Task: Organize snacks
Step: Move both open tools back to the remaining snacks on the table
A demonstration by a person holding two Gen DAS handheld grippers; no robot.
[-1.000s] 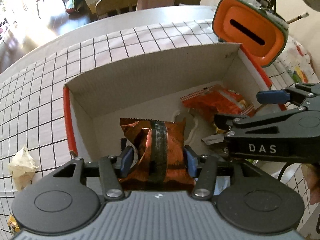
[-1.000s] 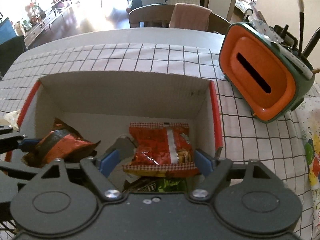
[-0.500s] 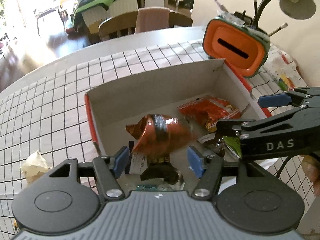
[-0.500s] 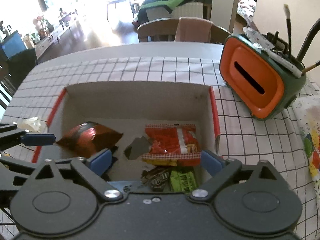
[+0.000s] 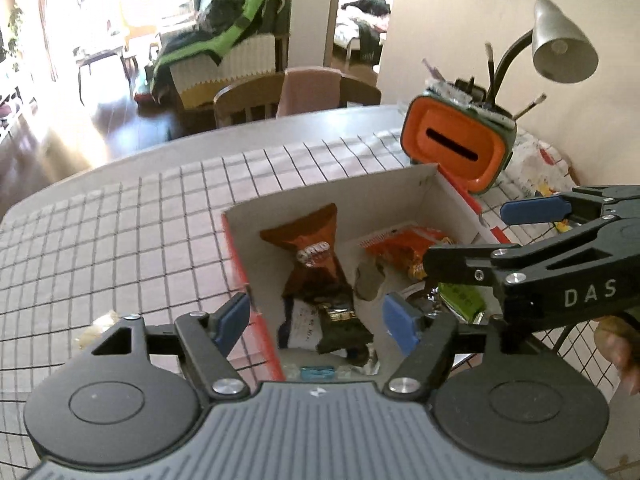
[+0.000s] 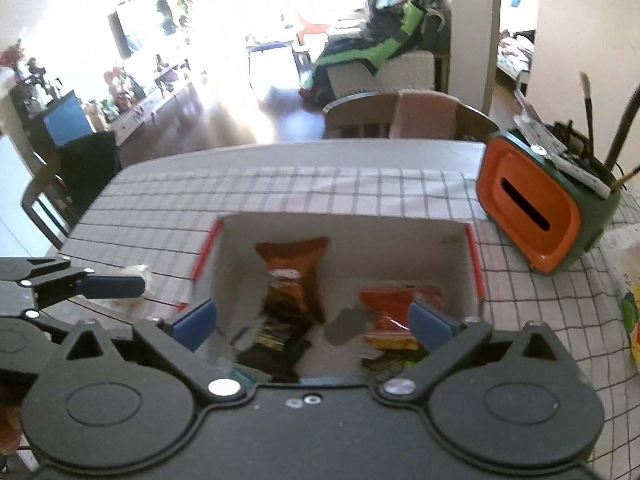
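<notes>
Blue-padded left gripper opening, nothing pinched between the jaws, brown snack packet lying loose beneath, at 12 o'clock. Right gripper likewise opening, spread about as wide as seen, empty; red-orange snack packet below it at 1 o'clock. Both packets resting inside the red-edged cardboard box, brown toward 9 o'clock, red-orange toward 3 o'clock, green wrapper and smaller sweets nearer the tool end.

Judged step: letting go after placing, then clearing the box. Best done by lifting straight up and back with jaws wide, keeping pads off the crinkly foil so nothing drags out, and holding the two grippers apart, since the right one crosses the left view at 3 o'clock.

Beyond the box: checked tablecloth; orange-and-green desk organiser with brushes at 2 o'clock, just beside the box corner; grey lamp above it; crumpled paper at 9 o'clock, well outside the box and perhaps due for tidying. Organiser the likeliest thing to knock on a rightward swing.
</notes>
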